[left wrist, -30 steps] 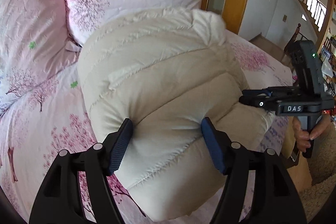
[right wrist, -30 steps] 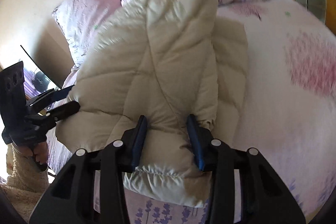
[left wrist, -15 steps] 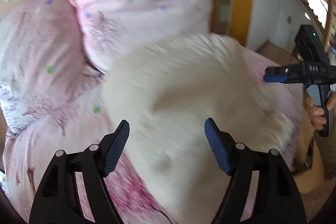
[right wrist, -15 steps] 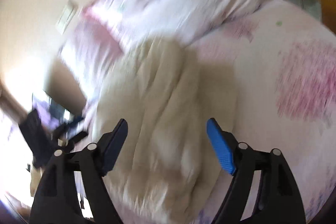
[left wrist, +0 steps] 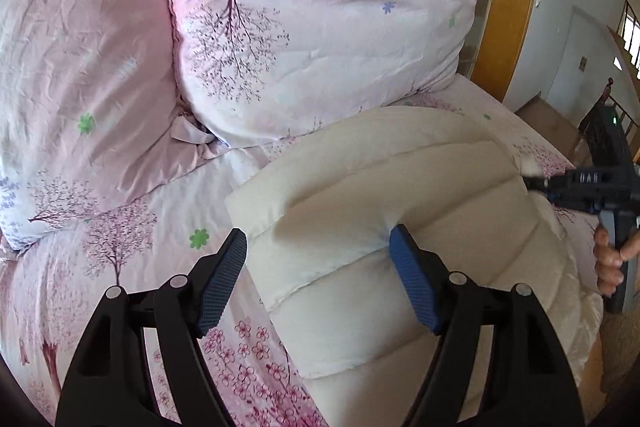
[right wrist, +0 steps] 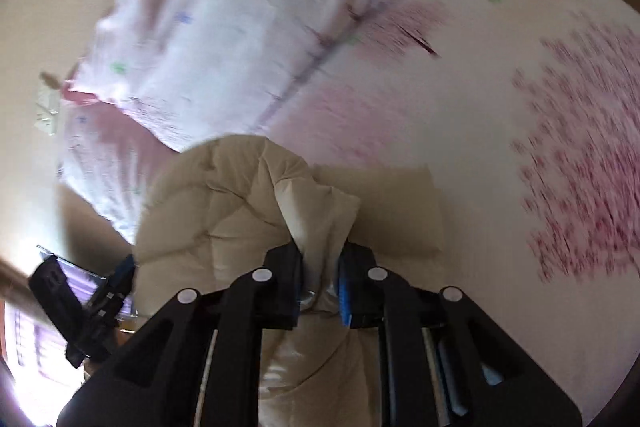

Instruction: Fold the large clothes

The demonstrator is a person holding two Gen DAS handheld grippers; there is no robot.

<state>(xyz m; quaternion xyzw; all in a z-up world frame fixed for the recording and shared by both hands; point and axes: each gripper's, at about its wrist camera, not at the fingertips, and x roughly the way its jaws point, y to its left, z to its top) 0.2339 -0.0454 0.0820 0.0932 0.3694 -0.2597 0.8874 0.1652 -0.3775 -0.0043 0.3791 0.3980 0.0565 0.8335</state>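
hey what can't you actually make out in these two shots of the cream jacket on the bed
- Cream jacket: its near end runs under the left gripper and off the bottom edge of the left wrist view.
- Pillows: blurred by motion, right wrist view.
- Fabric bunched in the closing right gripper: which part of the jacket is unclear.

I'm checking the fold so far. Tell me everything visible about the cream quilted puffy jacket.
The cream quilted puffy jacket looks padded and soft, stitched into wide horizontal channels. It lies folded in layers on the pink floral bedsheet, below the pillows. The closing right gripper pinches a bunched fold of it; the left gripper is open, one blue pad denting its top panel.
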